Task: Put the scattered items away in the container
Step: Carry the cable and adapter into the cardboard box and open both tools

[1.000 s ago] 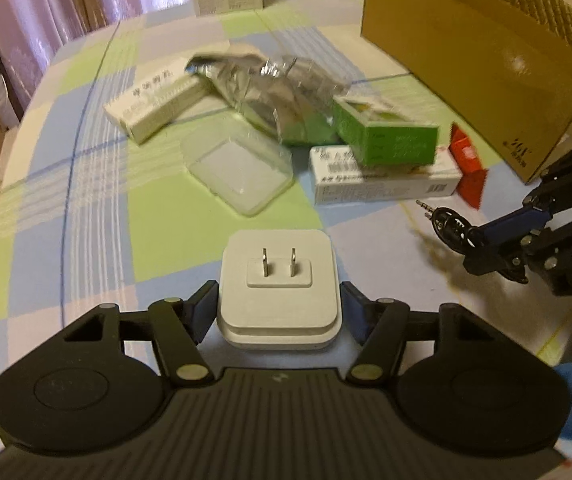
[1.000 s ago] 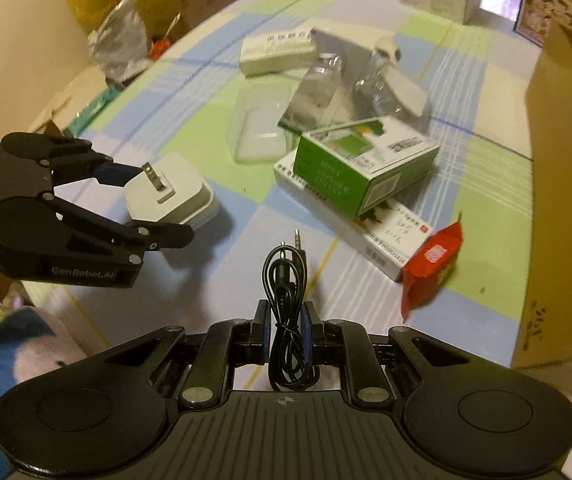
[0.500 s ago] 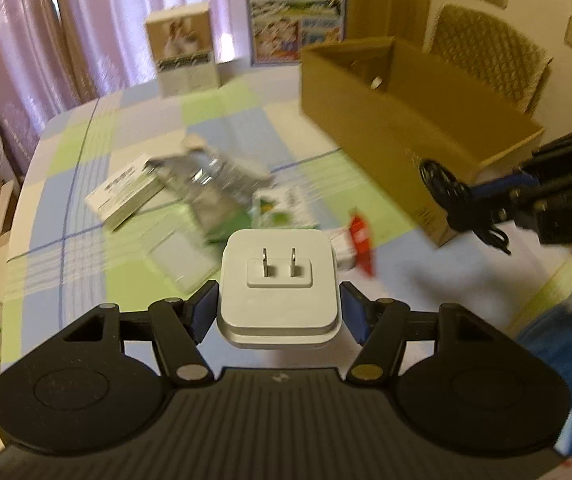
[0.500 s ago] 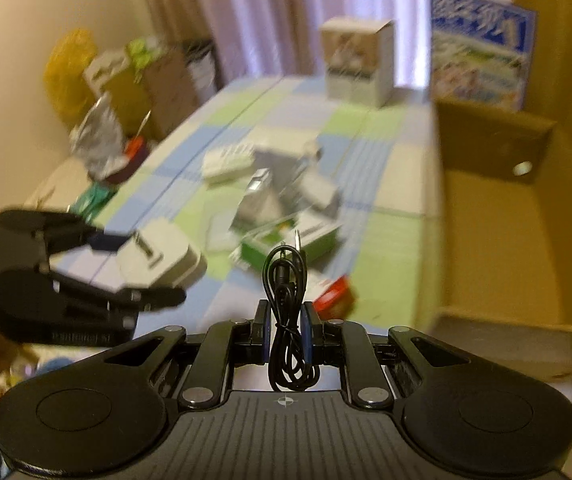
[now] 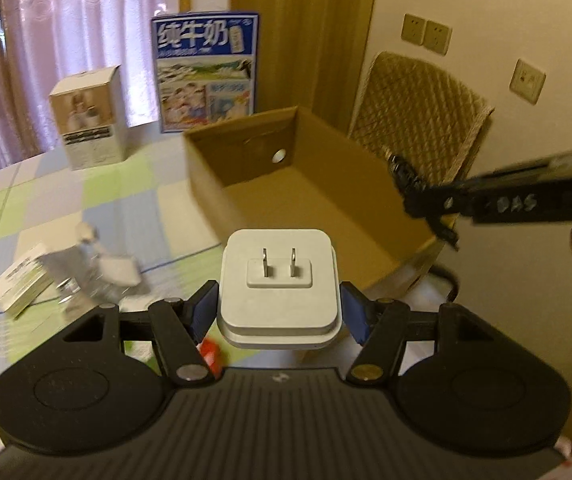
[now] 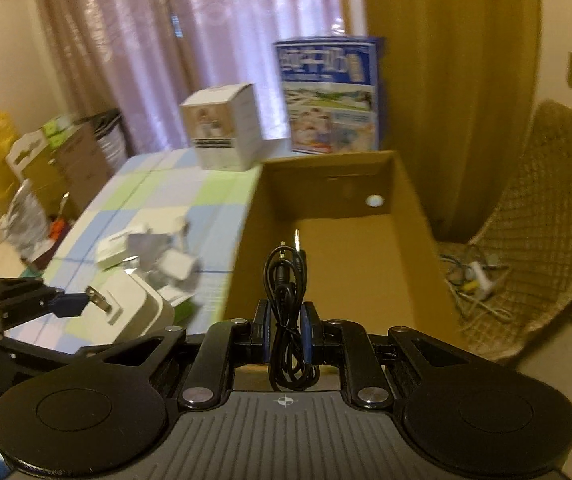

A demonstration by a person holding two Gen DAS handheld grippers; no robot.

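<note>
A: What was the left tool carrying?

B: A white plug adapter, clamped between its blue pads with the two prongs facing up. It was held in the air just short of the near edge of the open cardboard box

A: And the right tool?

B: Closed tight on a coiled black audio cable, the jack tips sticking up past the pads. From its own camera the cable sat right in front of the box's open inside (the box floor looked bare from there)

A: Where were the two tools relative to each other?

B: Side by side. The left camera caught the right tool coming in from the right, over the box's right wall, cable in its grip

A: Anything left on the worktop?

B: Yes, blurred: a small white carton, crinkled clear packaging beside it, and a red packet peeking out under the left tool. At the far end stood a white printed box and a blue milk carton case
</note>
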